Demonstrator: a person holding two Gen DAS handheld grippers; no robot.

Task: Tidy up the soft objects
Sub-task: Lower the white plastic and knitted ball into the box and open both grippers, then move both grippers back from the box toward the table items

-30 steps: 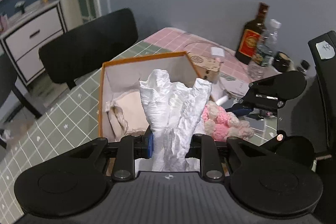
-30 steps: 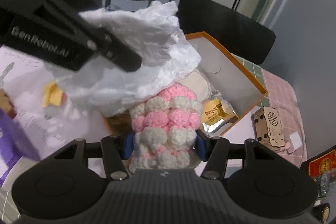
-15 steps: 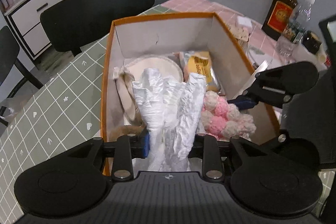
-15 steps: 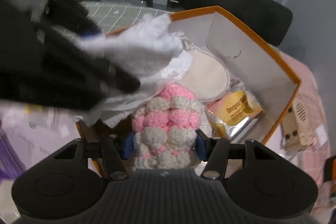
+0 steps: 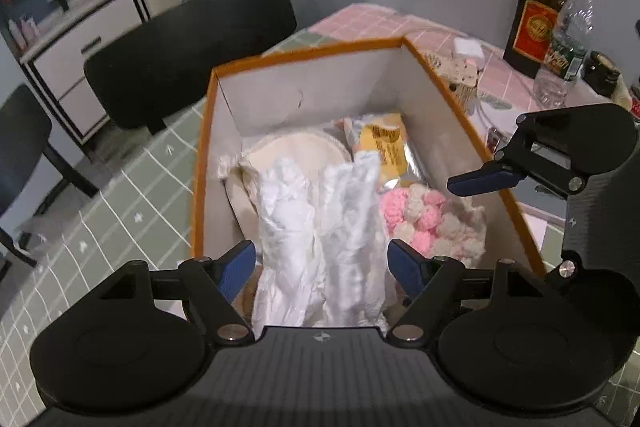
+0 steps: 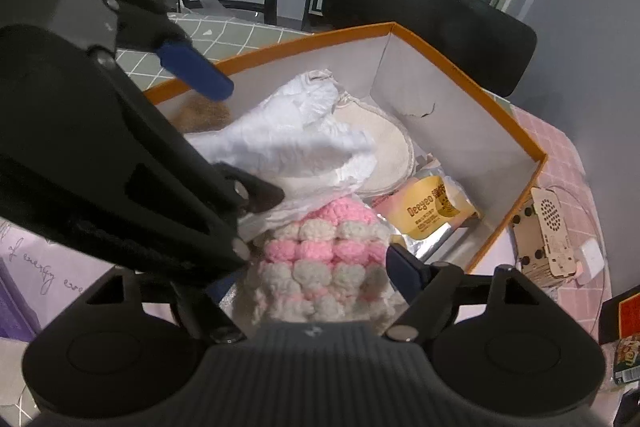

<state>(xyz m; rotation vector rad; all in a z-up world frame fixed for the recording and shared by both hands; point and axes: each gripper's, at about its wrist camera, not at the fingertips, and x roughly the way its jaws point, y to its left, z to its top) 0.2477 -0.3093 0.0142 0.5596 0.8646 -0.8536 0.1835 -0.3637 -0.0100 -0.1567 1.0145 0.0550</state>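
Grippers over an orange-rimmed cardboard box (image 5: 304, 95) on a table covered in a green and pink checked cloth (image 5: 120, 203). Left gripper (image 5: 321, 261) with jaws spread wide, just opened, blue pads standing clear on either side of a crumpled white plastic bag (image 5: 320, 227); bag still between the jaws but not pressed, lying down into the box. Right gripper (image 6: 316, 267) likewise just opened, jaws apart around a pink and white crocheted piece (image 6: 320, 255); right pad just beside the yarn with a thin gap, left pad hidden behind the other gripper's body. Crocheted piece resting in the near right part of the box, touching the white bag beside it. Deeper in the box: a round cream fabric pouch (image 5: 296, 153) with a knotted drawstring, and a yellow foil snack packet (image 6: 432, 207) against the right wall. Something brown and furry (image 6: 204, 115) at the near left corner, too hidden to identify. Outside the box on the pink squares: a small perforated wooden box (image 6: 548, 227), a dark brown bottle with a red label (image 5: 536, 23), and a clear plastic water bottle (image 5: 568, 47). Black chair (image 5: 192, 43) just behind the table.
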